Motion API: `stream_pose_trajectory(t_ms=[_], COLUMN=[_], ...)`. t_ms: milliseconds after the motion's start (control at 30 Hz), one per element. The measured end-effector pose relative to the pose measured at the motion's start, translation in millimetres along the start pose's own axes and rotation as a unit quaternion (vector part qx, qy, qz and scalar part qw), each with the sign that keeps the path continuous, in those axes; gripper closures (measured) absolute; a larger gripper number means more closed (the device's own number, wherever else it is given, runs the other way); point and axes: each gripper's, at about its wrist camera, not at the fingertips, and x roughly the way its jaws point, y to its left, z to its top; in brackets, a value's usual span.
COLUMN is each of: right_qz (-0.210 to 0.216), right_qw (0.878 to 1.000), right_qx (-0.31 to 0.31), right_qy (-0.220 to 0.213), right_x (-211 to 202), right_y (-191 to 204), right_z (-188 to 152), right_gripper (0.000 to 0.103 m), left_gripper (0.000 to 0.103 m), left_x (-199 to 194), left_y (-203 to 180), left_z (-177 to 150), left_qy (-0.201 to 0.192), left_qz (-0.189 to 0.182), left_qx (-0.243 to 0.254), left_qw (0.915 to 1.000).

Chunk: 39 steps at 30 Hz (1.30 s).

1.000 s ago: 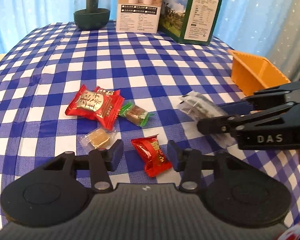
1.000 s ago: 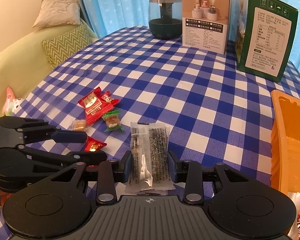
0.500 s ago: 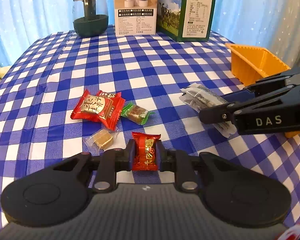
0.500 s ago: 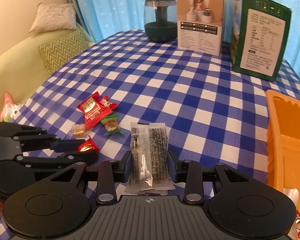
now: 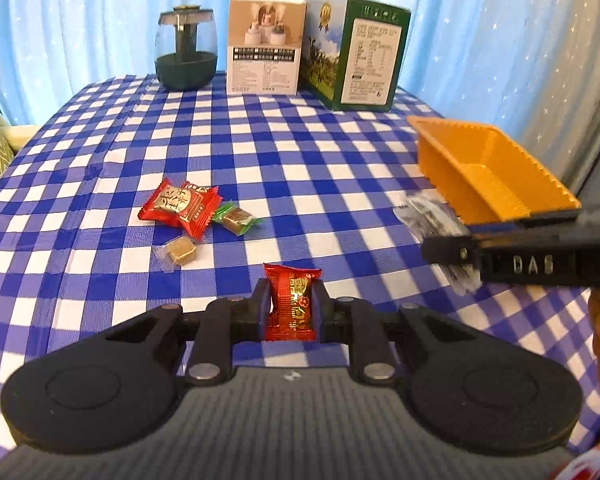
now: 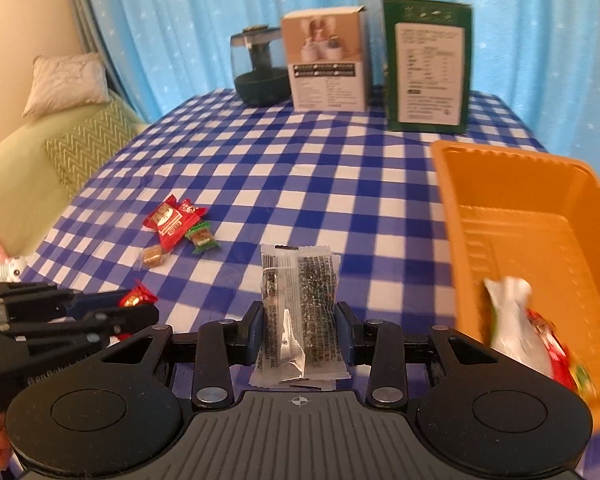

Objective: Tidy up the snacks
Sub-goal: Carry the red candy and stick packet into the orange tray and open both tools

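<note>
My left gripper [image 5: 291,304] is shut on a small red candy [image 5: 293,303], held off the checked tablecloth. My right gripper [image 6: 299,322] is shut on a clear packet of dark seaweed snack [image 6: 298,312], lifted beside the orange tray [image 6: 452,184]. From the left wrist view that packet [image 5: 430,216] hangs in front of the tray [image 5: 496,184]. On the cloth lie a big red packet [image 5: 178,206], a green-wrapped candy [image 5: 236,219] and a brown cube candy [image 5: 180,251]. The tray holds a white and red packet [image 6: 520,330].
At the table's far edge stand a dark glass humidifier [image 5: 186,54], a white box [image 5: 264,44] and a green box [image 5: 360,54]. A sofa with cushions [image 6: 84,148] lies to the left of the table. Blue curtains hang behind.
The left gripper closed on the small red candy and lifted it. Both grippers moved right toward the orange tray, the right one still carrying the seaweed packet.
</note>
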Motion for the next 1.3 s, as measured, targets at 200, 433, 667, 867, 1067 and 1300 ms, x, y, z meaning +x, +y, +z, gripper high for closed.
stream_pose_trajectory(t_ms=[200,433,667,867,1067,1300], right_qz=[-0.025,-0.054,-0.075,-0.095,-0.109,-0.124], right_qw=[0.999,0.996,0.99,0.987,0.985,0.984], right_qx=[0.019,0.058,0.102,0.111,0.113,0.105], right_qy=[-0.022,-0.041,-0.06,-0.068,-0.073,-0.075], right_x=[-38.7,-87.6,-129.9,-155.7,-170.3,-180.4], right_y=[-6.5,-22.7,-42.9,-59.6,-78.9,-101.5], right_z=[-22.5,-36.4,-41.9,-42.2,-37.1,-27.8], right_gripper=[0.065,0.065,0.065,0.065,0.065,0.065], left_gripper=[0.085,0.085,0.085,0.085,0.085,0.084], left_x=[-27.0,-50.2,-67.3,-71.2,-65.8,-53.6], left_y=[-20.1,-50.5,-85.4,-114.9,-139.1,-166.1], left_z=[-2.6,0.8,8.9,17.9,29.5,43.8], left_qy=[-0.006,-0.011,-0.019,-0.02,-0.021,-0.017], left_qz=[-0.002,-0.02,-0.041,-0.06,-0.074,-0.09], left_qx=[-0.004,0.005,0.02,0.033,0.044,0.058], left_qw=[1.0,0.9997,0.9988,0.9974,0.9961,0.9941])
